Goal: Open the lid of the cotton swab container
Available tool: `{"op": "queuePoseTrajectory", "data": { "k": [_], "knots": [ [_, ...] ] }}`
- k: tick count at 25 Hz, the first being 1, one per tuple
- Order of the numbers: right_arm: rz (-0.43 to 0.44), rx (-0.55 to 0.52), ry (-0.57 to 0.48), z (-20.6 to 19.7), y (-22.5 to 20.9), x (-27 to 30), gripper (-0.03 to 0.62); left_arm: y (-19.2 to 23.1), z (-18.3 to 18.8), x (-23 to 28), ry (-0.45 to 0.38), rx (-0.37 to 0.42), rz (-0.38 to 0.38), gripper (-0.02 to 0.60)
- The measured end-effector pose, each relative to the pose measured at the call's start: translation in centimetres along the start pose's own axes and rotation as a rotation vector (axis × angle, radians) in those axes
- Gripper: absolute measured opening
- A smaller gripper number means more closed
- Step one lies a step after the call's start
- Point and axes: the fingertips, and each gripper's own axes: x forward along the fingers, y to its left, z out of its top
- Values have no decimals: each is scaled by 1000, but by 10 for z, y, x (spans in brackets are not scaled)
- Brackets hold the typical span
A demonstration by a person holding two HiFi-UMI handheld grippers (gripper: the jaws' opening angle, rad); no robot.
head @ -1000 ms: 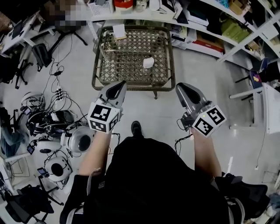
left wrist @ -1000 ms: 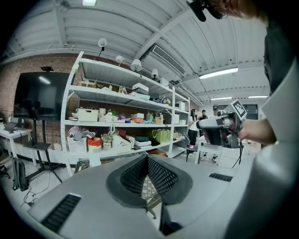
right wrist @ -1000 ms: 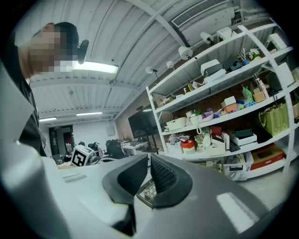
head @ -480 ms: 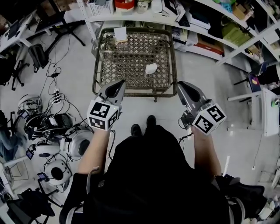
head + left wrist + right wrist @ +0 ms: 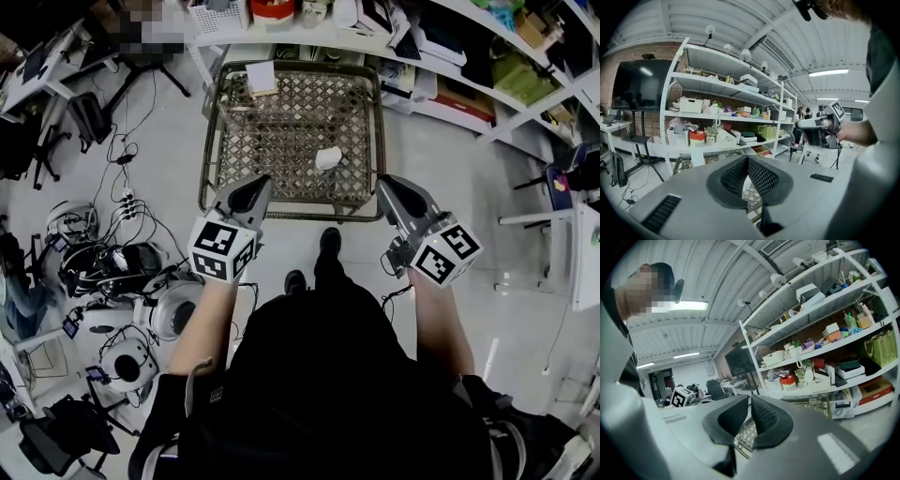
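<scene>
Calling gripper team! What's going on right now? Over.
Left hand-held gripper shut, empty. Right hand-held gripper shut, empty. White container on lattice table, untouched, out ahead. Nothing blocking the way.

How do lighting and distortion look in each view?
Head view: evenly lit, sharp, shelves bowed by the wide lens. Left gripper view: dark round vignette, ceiling lamp blown out. Right gripper view: same vignette, shelves strongly curved.

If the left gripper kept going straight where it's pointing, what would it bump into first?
Probably the white shelf. The left gripper points nearly level, so it would likely pass above the low lattice table and reach the shelf behind it. Depth is unclear.
</scene>
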Motion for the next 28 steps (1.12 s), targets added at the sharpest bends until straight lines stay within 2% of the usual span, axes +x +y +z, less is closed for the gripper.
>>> {"op": "queuePoseTrajectory", "data": {
  "k": [9,17,24,28],
  "knots": [
    [29,39,32,2,-78,28,31,3,10,76,64,-7,17,6],
    [57,72,50,4,-122,43,31,2,21,115,96,-3,31,6],
    [106,82,77,-5,-132,53,31,-1,22,126,122,6,62,6],
    [100,83,92,-14,-131,55,31,-4,14,129,128,-19,34,8]
  ]
}}
